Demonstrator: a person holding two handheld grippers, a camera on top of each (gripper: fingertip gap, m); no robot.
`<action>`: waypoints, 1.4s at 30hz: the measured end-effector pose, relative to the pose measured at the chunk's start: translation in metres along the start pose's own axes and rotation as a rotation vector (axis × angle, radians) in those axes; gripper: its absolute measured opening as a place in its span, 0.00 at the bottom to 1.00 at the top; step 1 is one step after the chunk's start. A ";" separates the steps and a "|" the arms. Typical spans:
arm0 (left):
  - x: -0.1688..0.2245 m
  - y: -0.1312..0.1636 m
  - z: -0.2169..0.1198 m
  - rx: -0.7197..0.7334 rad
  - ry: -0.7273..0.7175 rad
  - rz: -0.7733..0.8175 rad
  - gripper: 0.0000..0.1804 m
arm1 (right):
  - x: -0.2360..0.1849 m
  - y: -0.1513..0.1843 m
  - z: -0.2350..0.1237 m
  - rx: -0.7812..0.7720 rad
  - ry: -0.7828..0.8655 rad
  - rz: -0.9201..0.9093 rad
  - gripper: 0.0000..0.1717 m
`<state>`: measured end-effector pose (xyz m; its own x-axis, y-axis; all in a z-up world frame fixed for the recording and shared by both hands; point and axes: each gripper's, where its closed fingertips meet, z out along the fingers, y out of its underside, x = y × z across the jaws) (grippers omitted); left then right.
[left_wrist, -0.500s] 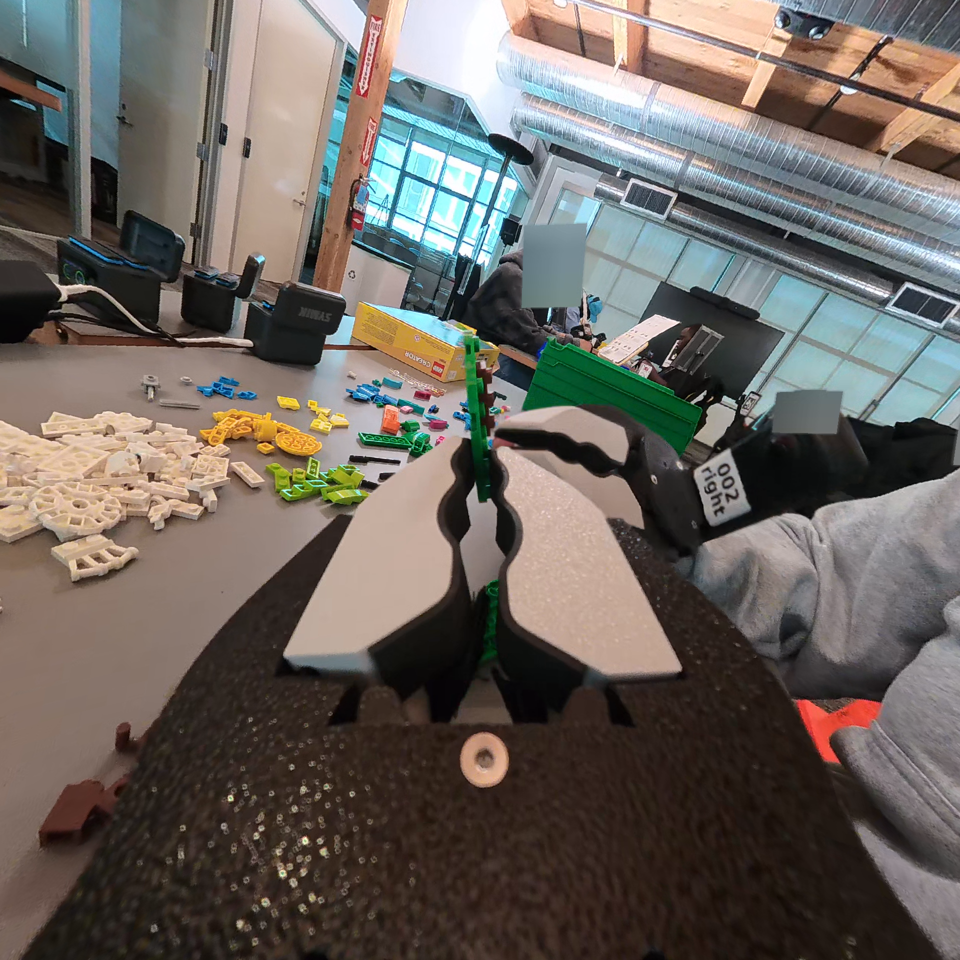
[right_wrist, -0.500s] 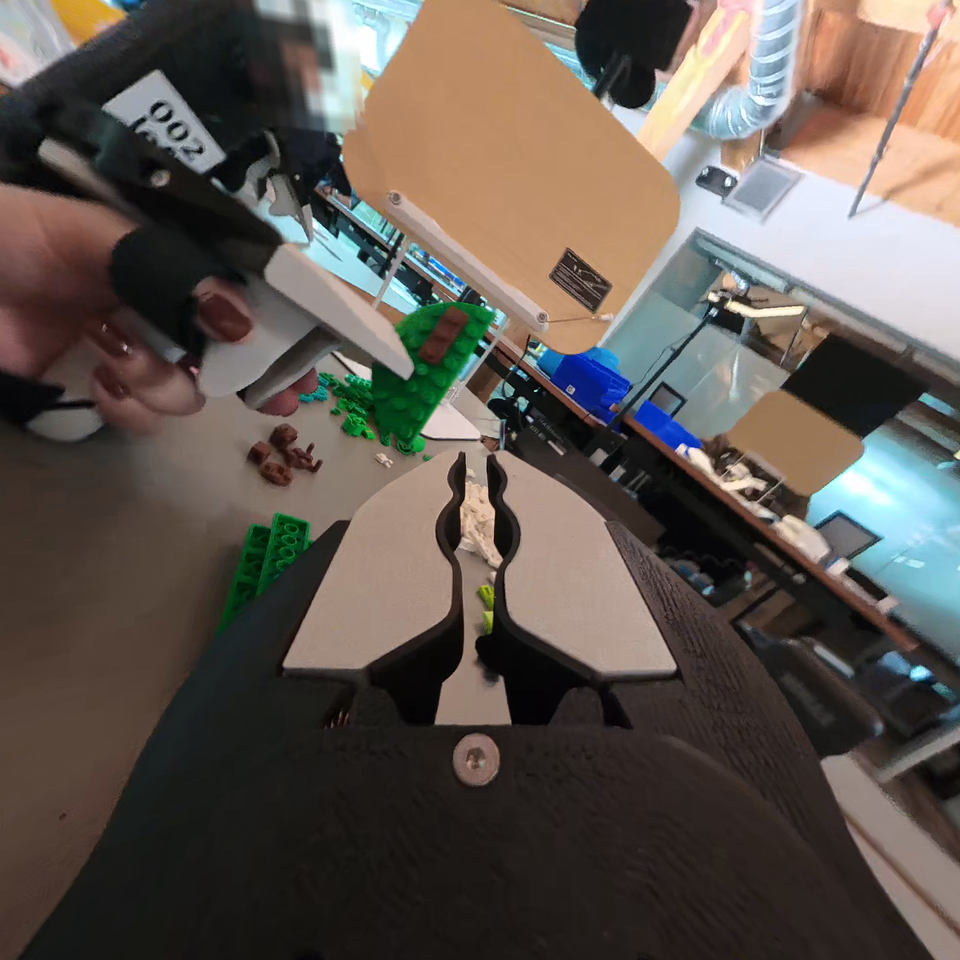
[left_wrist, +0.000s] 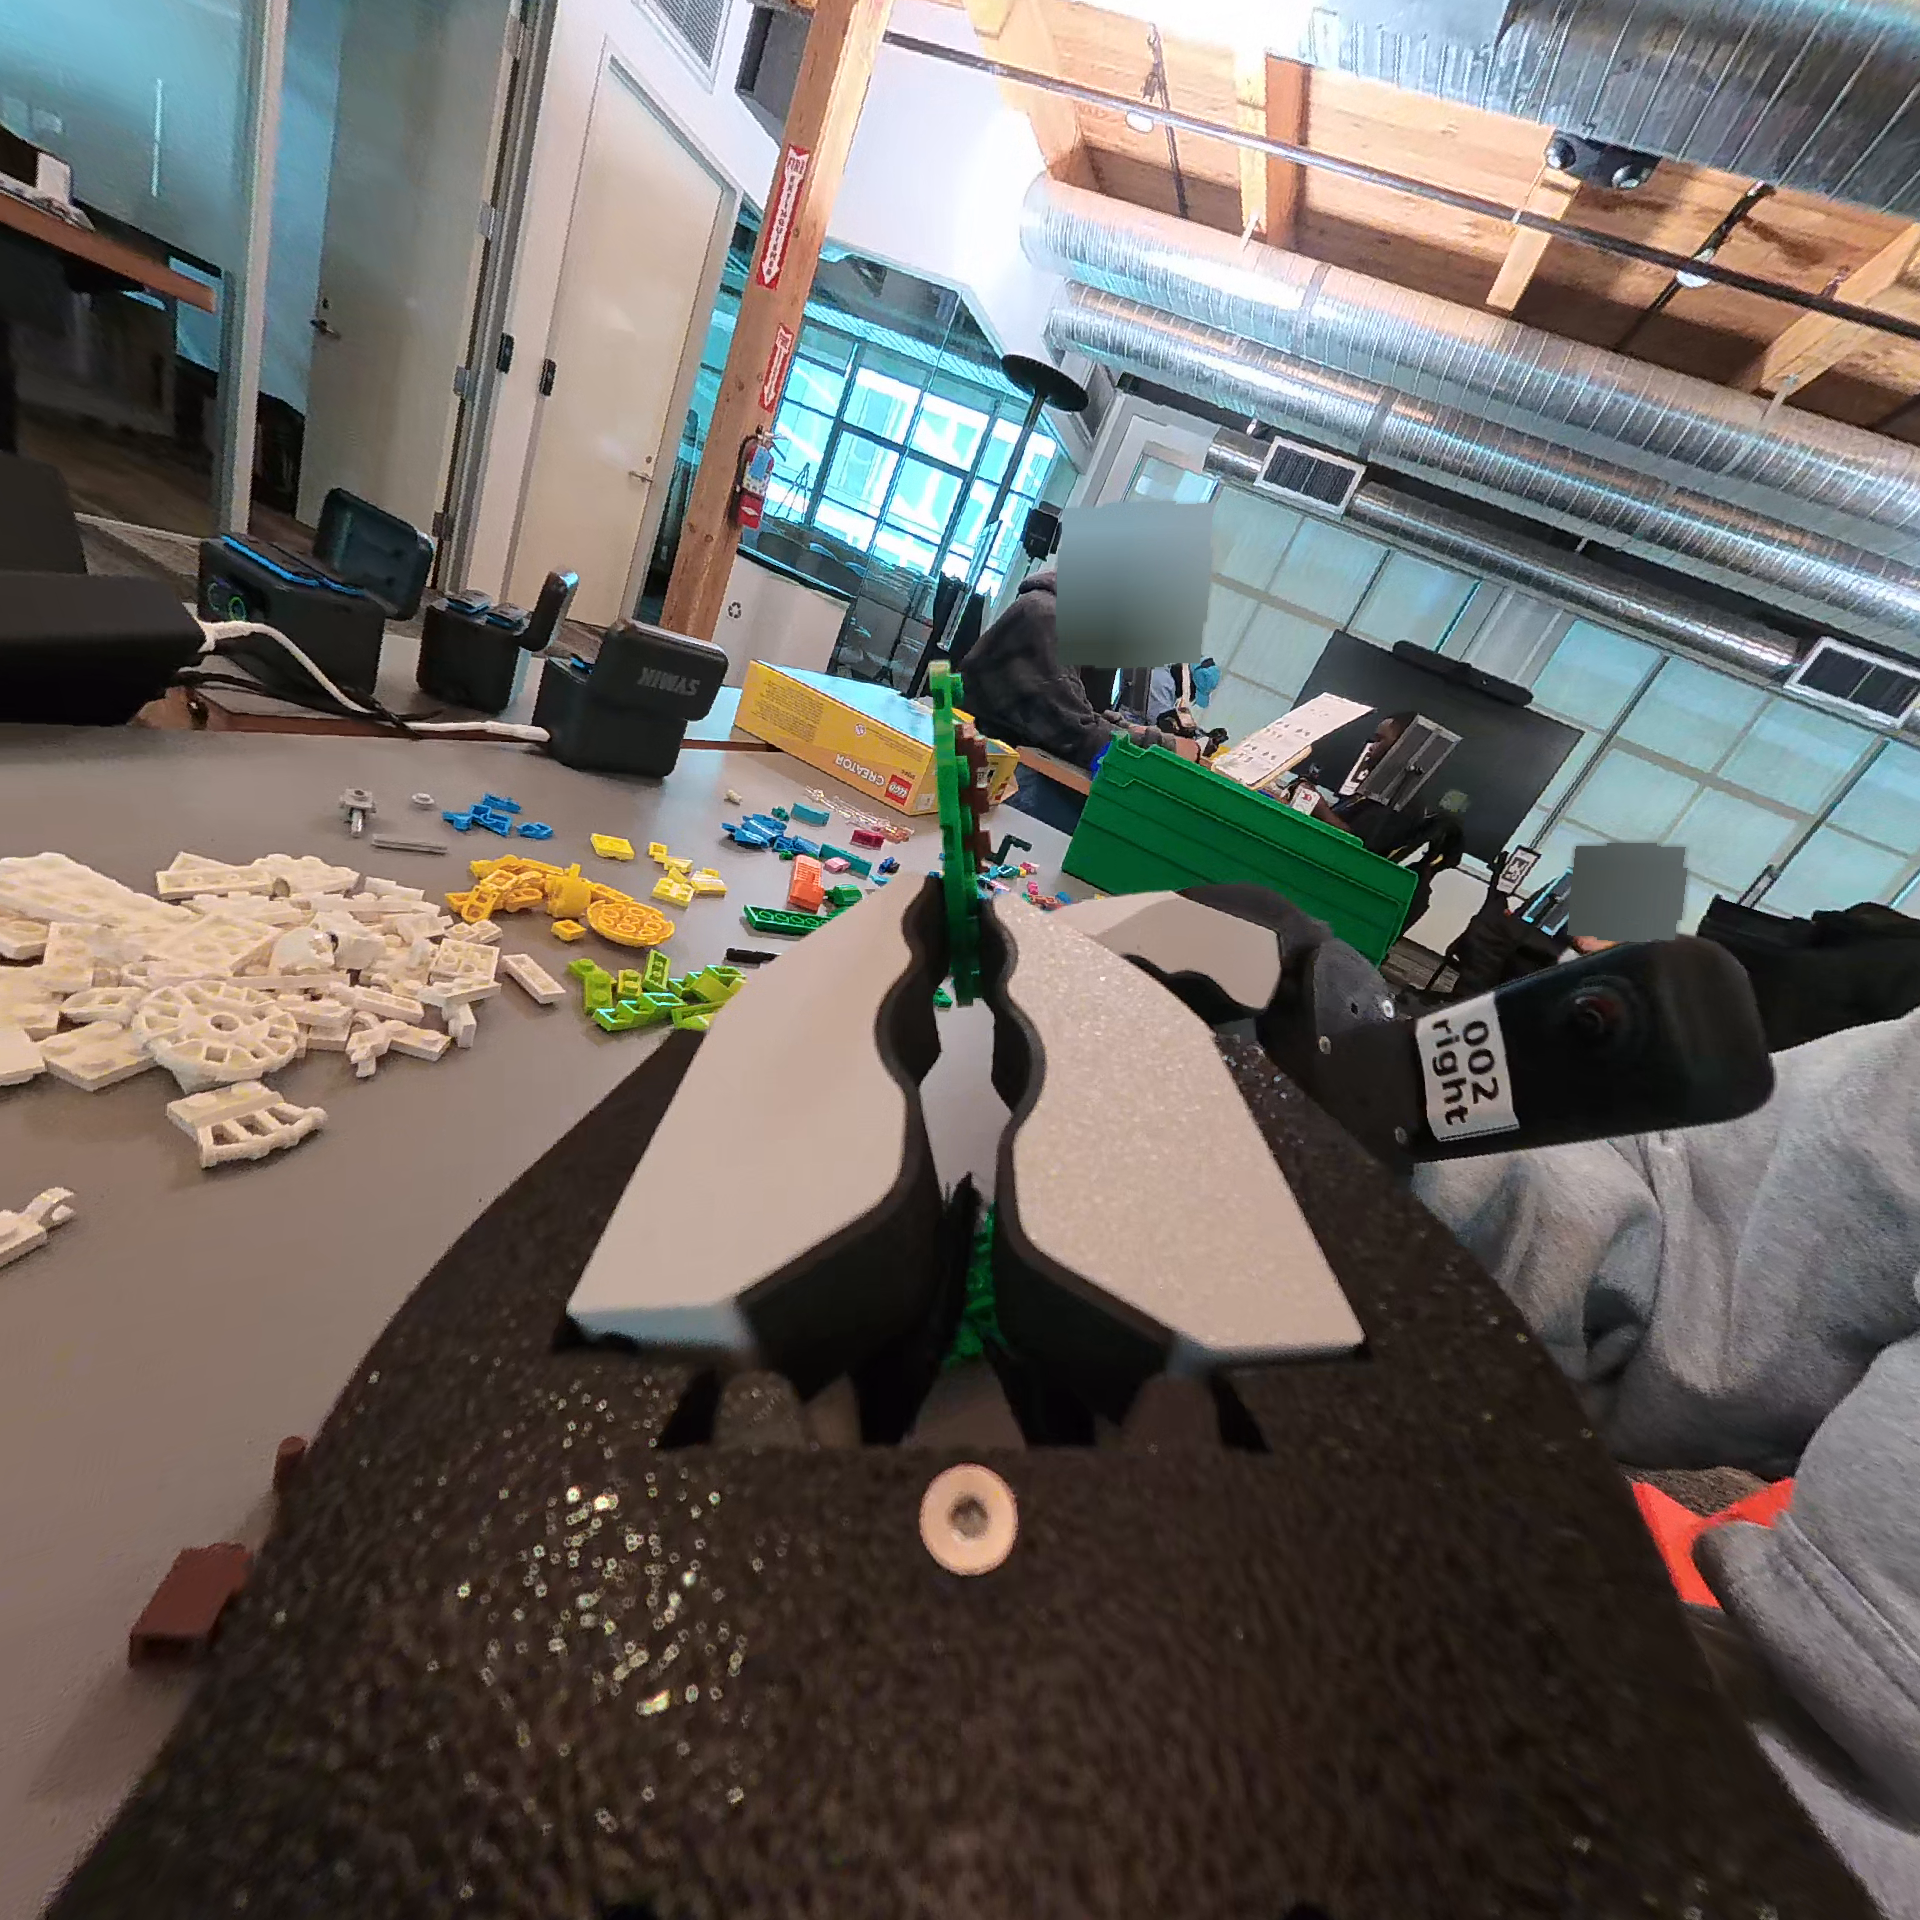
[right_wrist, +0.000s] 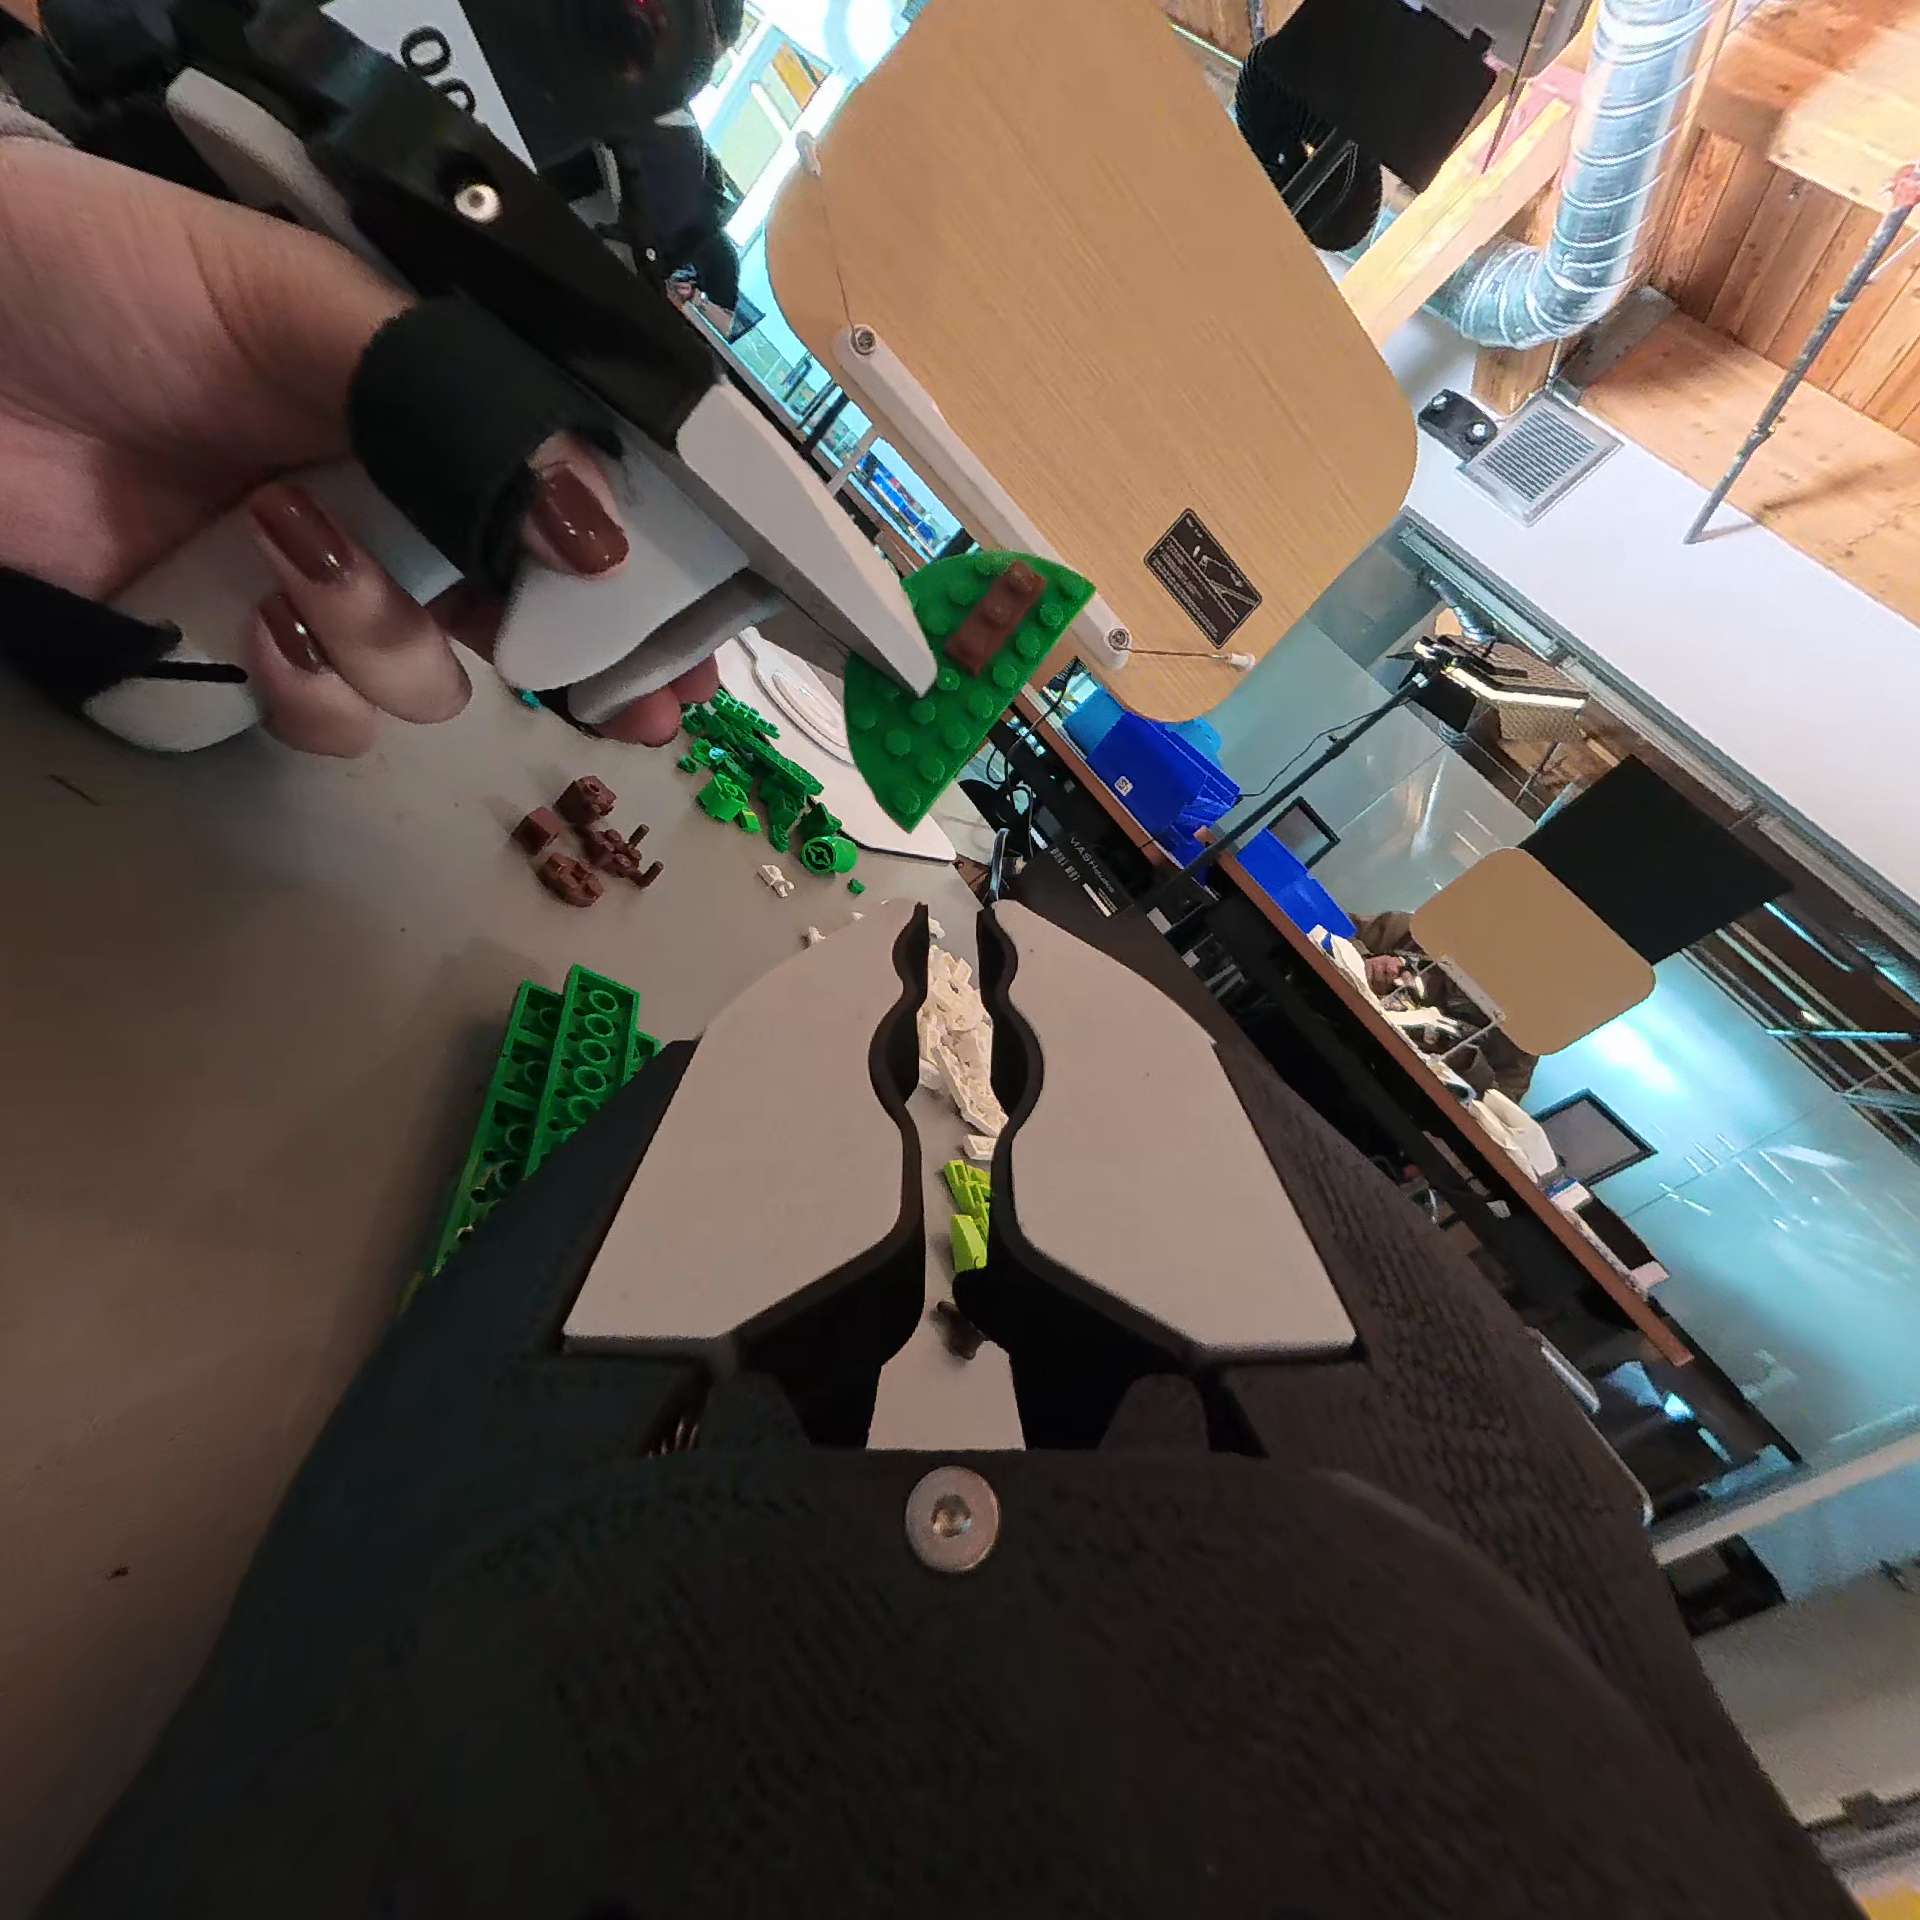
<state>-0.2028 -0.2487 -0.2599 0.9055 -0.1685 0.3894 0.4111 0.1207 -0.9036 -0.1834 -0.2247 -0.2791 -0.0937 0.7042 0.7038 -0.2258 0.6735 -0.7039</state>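
My left gripper (left_wrist: 961, 904) is shut on a green half-round studded plate (left_wrist: 958, 831), held upright and edge-on, with a brown brick (left_wrist: 977, 774) stuck on its face. The right wrist view shows the plate (right_wrist: 935, 717) face-on, above the grey table (right_wrist: 208, 1039), pinched at the left gripper's fingertip (right_wrist: 894, 644). My right gripper (right_wrist: 954, 920) has its fingers nearly together. A small dark brown piece (right_wrist: 958, 1338) sits low between its pads. It hovers just right of the plate, also seen in the left wrist view (left_wrist: 1174, 945).
Sorted brick piles lie on the table: white (left_wrist: 208, 977), yellow (left_wrist: 561, 894), lime (left_wrist: 655, 987), blue (left_wrist: 488, 816). Loose brown pieces (right_wrist: 582, 842), green pieces (right_wrist: 758, 769) and long green bricks (right_wrist: 561, 1060) lie near. A yellow box (left_wrist: 852, 738), green bin (left_wrist: 1226, 842) and black cases (left_wrist: 634, 707) stand behind. Tip to tip, the grippers are about 5 cm apart.
The right gripper has sunk a little lower beside the left one. The plate sits slightly higher and farther right in the right wrist view. Both grips look unchanged.
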 end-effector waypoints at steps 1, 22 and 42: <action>0.000 0.000 0.000 0.000 -0.001 -0.004 0.03 | -0.001 -0.001 0.000 0.002 -0.003 -0.007 0.04; 0.001 0.004 0.001 -0.023 0.013 -0.023 0.03 | -0.009 -0.006 -0.001 0.028 -0.034 -0.086 0.05; -0.003 0.006 0.001 -0.054 -0.087 0.148 0.03 | 0.004 -0.010 -0.002 0.057 -0.023 0.131 0.05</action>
<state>-0.2027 -0.2461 -0.2662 0.9623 -0.0670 0.2636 0.2687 0.0845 -0.9595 -0.1798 -0.2283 -0.2695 -0.1477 0.7798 0.6083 -0.2646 0.5615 -0.7840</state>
